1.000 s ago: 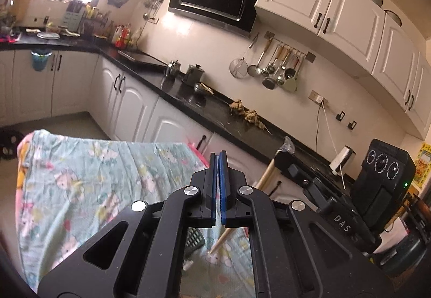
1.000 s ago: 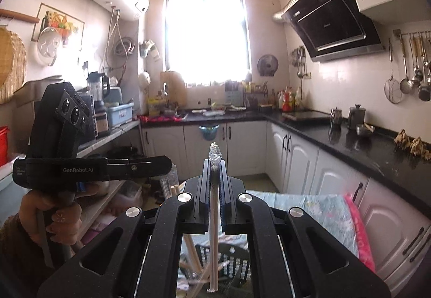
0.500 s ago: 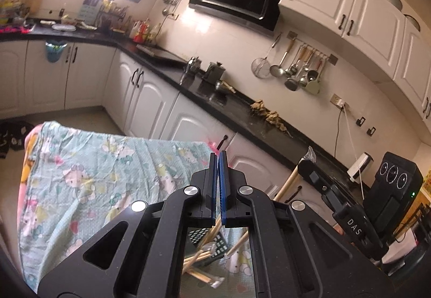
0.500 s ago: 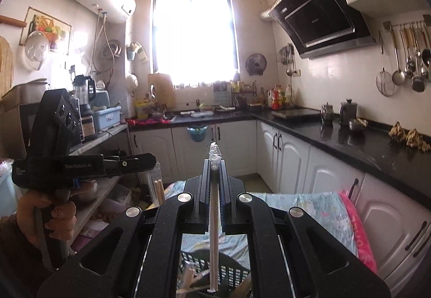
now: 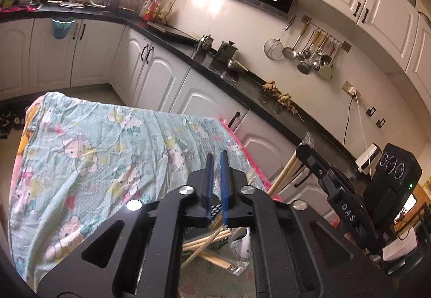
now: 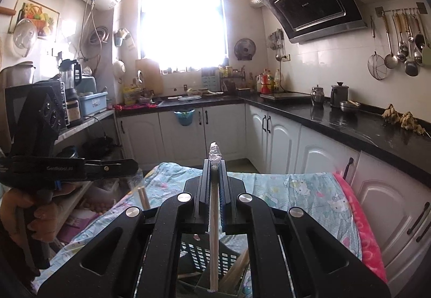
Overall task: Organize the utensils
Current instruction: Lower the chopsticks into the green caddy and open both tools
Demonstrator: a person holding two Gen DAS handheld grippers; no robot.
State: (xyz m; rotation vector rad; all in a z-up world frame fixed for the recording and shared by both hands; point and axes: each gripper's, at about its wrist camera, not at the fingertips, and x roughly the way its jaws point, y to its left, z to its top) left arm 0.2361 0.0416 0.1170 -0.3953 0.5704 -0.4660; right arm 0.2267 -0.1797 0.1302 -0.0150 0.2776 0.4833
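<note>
Right gripper (image 6: 214, 182), at centre frame, is clamped on a wrapped chopstick (image 6: 214, 230) whose length runs along the fingers, lower end over the black basket (image 6: 204, 254) at bottom centre; left gripper (image 5: 216, 179), jaws just parted and empty, sits above loose chopsticks (image 5: 207, 244)

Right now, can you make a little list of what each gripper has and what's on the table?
left gripper: jaws just opening, a gap shows, nothing between them
right gripper: shut on a wrapped chopstick
basket: black, below the right gripper
loose chopsticks: piled below the left gripper
cloth: cartoon print, covers the table
</note>
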